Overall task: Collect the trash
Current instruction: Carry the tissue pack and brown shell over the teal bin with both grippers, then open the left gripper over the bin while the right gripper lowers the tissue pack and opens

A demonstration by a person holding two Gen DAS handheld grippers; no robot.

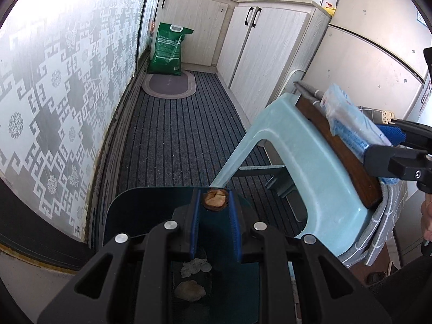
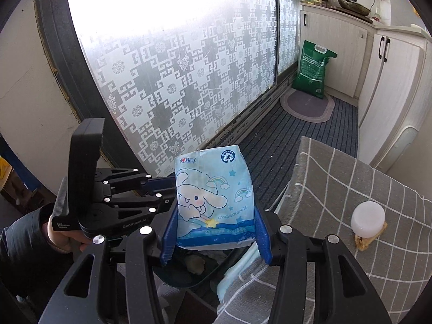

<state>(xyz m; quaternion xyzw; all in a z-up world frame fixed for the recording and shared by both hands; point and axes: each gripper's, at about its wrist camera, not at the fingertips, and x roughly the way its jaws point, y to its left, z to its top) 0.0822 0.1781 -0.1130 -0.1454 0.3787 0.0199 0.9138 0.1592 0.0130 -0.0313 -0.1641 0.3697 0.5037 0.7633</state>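
Note:
My left gripper [image 1: 215, 201] is shut on a brown walnut shell [image 1: 215, 200] and holds it over a dark bin [image 1: 127, 210] with crumpled scraps [image 1: 189, 290] inside. My right gripper [image 2: 214, 232] is shut on a light-blue cartoon tissue packet [image 2: 213, 197] and holds it upright above the same bin [image 2: 186, 275]. In the left wrist view the right gripper [image 1: 388, 135] and packet [image 1: 348, 116] show at the right. In the right wrist view the left gripper's body [image 2: 113, 202] shows at the left.
A pale-blue plastic stool [image 1: 294, 156] and a brown wooden piece [image 1: 340, 151] stand right of the bin. A grey checked cloth [image 2: 351, 189] carries a white round lid [image 2: 367, 218]. A green sack [image 1: 167, 48], an oval mat [image 1: 167, 83], white cabinets [image 1: 264, 54] and a fridge [image 1: 378, 40] lie beyond the striped carpet.

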